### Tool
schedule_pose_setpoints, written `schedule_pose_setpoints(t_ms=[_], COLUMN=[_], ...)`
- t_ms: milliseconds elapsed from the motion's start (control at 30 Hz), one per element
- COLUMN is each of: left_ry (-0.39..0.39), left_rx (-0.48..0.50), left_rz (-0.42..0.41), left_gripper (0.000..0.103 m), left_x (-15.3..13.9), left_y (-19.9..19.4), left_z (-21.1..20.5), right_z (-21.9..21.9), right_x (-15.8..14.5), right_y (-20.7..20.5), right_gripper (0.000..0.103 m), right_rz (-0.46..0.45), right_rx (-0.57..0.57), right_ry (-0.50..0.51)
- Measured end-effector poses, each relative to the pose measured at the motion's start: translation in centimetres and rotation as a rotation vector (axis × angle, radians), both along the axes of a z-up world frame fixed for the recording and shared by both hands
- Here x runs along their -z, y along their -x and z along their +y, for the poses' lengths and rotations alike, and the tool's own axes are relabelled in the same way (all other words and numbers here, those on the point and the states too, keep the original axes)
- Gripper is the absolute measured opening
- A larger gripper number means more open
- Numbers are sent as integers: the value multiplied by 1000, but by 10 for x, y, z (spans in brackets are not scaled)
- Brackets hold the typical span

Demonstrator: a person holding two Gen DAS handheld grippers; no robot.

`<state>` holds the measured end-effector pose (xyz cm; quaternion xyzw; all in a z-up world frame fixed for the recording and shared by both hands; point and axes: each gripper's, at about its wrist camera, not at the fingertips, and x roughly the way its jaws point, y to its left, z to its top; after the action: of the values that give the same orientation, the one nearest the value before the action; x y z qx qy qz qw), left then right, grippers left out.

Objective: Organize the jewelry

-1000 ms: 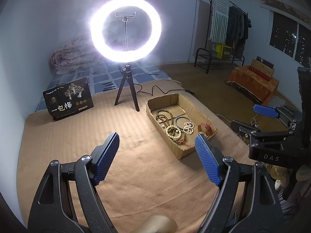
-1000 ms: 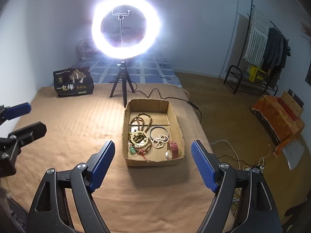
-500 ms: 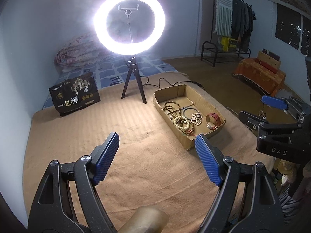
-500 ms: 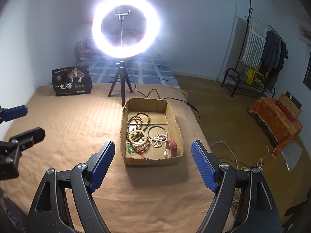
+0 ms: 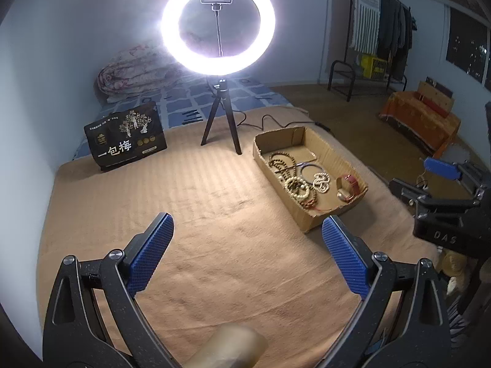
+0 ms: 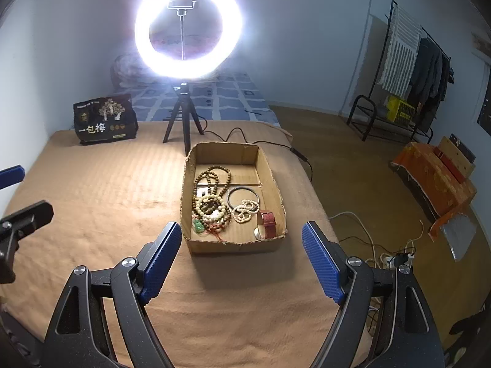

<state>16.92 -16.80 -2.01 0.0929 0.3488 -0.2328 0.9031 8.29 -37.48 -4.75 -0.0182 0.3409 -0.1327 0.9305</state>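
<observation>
A shallow cardboard box (image 6: 277, 181) (image 5: 333, 153) lies on the tan blanket. It holds a long brown bead necklace (image 6: 214, 178), cream bead bracelets (image 6: 210, 207), a dark bangle (image 6: 242, 194), a white pearl strand (image 6: 245, 210), a green pendant (image 6: 199, 226) and a red-strapped watch (image 6: 268, 224). My right gripper (image 6: 239, 263) is open and empty, just in front of the box. My left gripper (image 5: 245, 263) is open and empty, over bare blanket left of the box. The right gripper also shows in the left wrist view (image 5: 429, 181).
A lit ring light on a black tripod (image 6: 181, 119) stands behind the box, its cable (image 6: 242, 136) trailing right. A black printed bag (image 6: 104, 119) stands at the back left. The blanket's right edge drops to the floor, where cables and a power strip (image 6: 396, 257) lie.
Both grippers have moved closer to the box; the box appears larger and nearer in both views. Both stay open. The jewelry has not moved.
</observation>
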Motion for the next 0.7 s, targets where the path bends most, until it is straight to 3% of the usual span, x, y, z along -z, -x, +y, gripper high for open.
schedule_pose_setpoints(t_ms=[700], left_ry=[-19], left_rx=[4], left_rz=[1], left_gripper=[99], left_x=[3], left_y=[1], left_z=[-4], right_z=[-4], right_x=[4], right_y=[-4], right_gripper=[81], right_rz=[15], right_rx=[2], right_ry=[3])
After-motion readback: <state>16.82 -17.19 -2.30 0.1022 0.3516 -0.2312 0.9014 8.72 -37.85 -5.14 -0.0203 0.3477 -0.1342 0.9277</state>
